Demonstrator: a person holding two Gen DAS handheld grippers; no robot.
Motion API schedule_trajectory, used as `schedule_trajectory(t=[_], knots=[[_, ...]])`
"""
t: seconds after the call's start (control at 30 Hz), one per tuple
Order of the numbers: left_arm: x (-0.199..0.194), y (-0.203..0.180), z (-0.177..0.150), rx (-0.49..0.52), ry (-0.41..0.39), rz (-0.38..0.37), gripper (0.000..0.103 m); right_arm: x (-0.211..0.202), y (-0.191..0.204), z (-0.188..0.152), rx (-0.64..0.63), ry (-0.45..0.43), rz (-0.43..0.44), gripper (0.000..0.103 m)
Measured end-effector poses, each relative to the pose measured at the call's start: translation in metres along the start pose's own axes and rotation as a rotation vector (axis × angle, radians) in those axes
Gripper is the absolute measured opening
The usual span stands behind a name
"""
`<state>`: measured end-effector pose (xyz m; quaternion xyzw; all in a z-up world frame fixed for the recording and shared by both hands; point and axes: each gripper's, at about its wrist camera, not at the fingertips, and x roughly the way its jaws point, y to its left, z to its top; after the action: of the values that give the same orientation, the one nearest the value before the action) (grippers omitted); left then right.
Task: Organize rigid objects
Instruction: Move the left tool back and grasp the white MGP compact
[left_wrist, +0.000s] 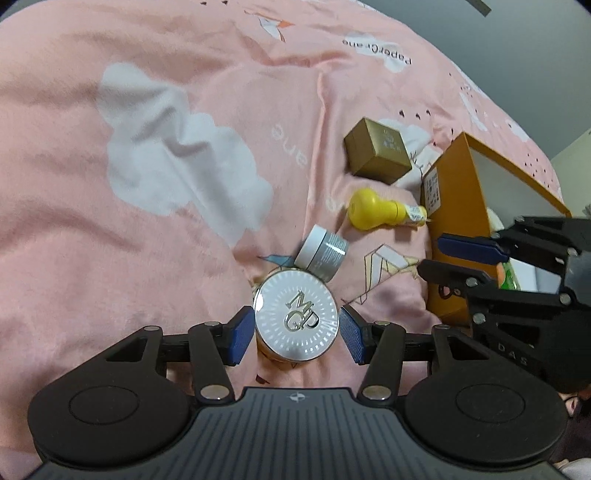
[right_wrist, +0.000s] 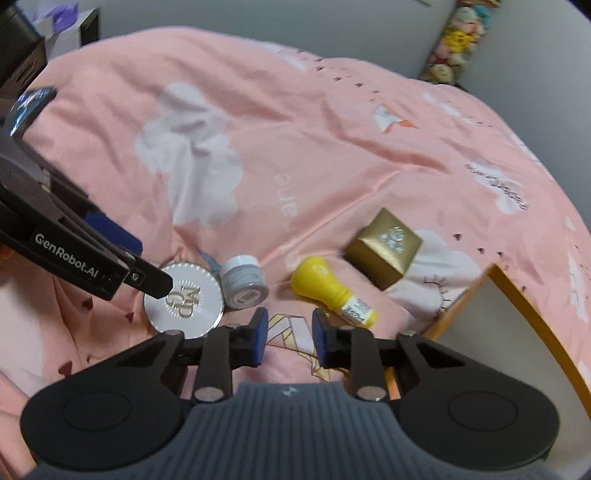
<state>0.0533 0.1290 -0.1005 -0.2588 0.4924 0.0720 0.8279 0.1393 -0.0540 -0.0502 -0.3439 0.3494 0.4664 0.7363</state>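
Pink bed (left_wrist: 92, 221) with scattered cosmetics beside an orange box (left_wrist: 458, 206).
Left gripper (left_wrist: 295, 334) straddles the round compact (left_wrist: 295, 321), poised to pinch; right gripper (right_wrist: 288, 338) nearly closed, empty.

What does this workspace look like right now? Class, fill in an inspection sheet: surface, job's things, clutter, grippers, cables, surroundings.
surface: pink bedsheet, wrinkled, cloud print.
job's things: round compact, small jar beside it, yellow bottle lying down, gold box, open orange box.
clutter: nothing seen.
grippers: left gripper fingers straddle the compact, grip unclear; right gripper fingers close together, empty.
cables: nothing seen.
surroundings: grey wall, stuffed toys.
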Motion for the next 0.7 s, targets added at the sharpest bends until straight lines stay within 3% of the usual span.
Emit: schedule_trajectory(t=[0.3, 0.43, 0.57, 0.7], knots=[[0.031, -0.008, 0.000, 0.095, 0.054, 0.094, 0.063, 0.024, -0.004, 0.003, -0.047, 0.058, 0.066, 0.021], [0.043, -0.009, 0.001, 0.109, 0.083, 0.115, 0.069, 0.031, -0.009, 0.002, -0.038, 0.074, 0.098, 0.022], [0.050, -0.013, 0.001, 0.123, 0.090, 0.099, 0.084, 0.037, -0.012, 0.004, -0.042, 0.088, 0.094, 0.022], [0.061, -0.026, -0.001, 0.181, 0.103, 0.133, 0.093, 0.041, -0.016, 0.008, -0.036, 0.104, 0.088, 0.025]])
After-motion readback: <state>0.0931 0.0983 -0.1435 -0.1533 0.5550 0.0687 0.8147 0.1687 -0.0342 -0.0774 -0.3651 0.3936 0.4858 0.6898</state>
